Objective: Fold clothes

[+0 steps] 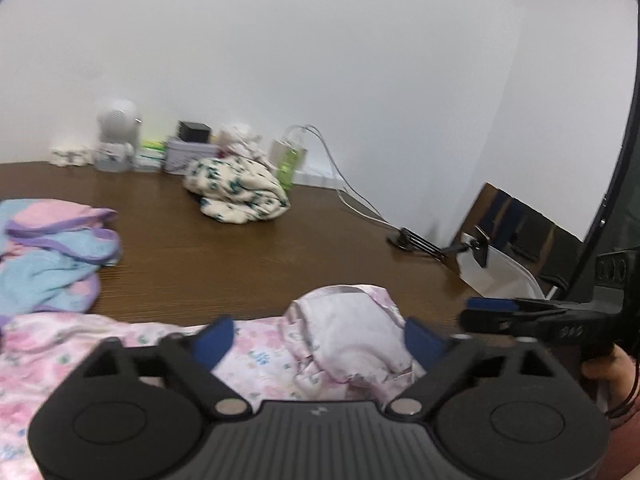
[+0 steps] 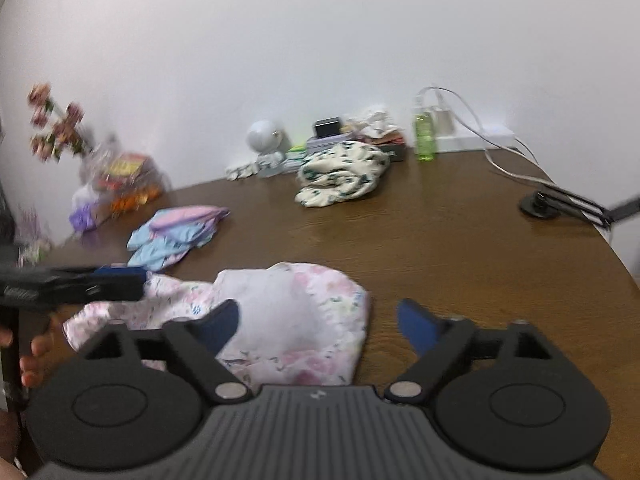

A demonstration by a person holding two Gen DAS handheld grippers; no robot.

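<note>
A pink floral garment lies crumpled on the brown table, close in front of both grippers. My left gripper hangs just above it, open, with cloth showing below the gap but no pad pressing on it. My right gripper is open too, over the right end of the same garment, and holds nothing. Each gripper shows side-on in the other's view: the right gripper at the right, the left gripper at the left. A blue, pink and purple garment and a cream garment with green print lie farther back.
Along the back wall stand a white round lamp, boxes, a green bottle and white cables. A black clamp mount sits at the right table edge. Flowers and a snack bag occupy the left corner.
</note>
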